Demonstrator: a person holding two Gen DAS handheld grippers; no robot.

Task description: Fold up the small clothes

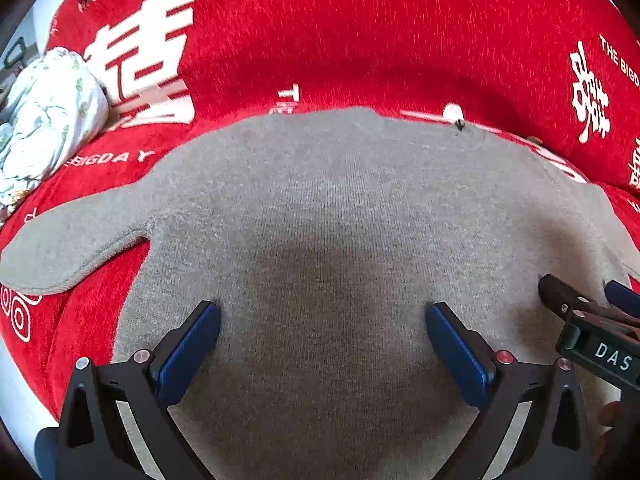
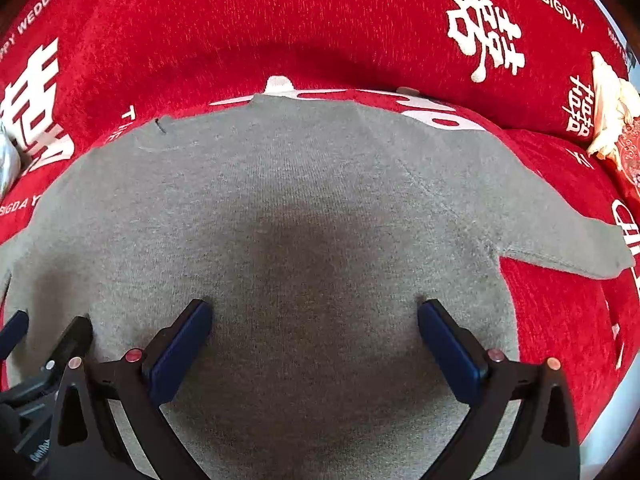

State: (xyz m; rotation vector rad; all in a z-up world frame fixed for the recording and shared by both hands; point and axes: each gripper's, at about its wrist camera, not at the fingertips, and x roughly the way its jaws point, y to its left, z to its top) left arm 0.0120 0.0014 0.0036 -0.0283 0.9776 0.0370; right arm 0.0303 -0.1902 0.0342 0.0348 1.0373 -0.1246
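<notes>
Plain grey knit garment (image 1: 320, 208) at centre, on a red cover (image 1: 340, 28) printed with white characters and lettering. White bundle (image 1: 48, 112) with green floral print at 9 o'clock. Blue gripper pads (image 1: 188, 354) on black frames.

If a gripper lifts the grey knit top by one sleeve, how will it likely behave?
The grey knit top lies flat and limp, so it would probably drape and sag. Its sleeve looks thin and likely light. The plush red cover may drag on it.
</notes>
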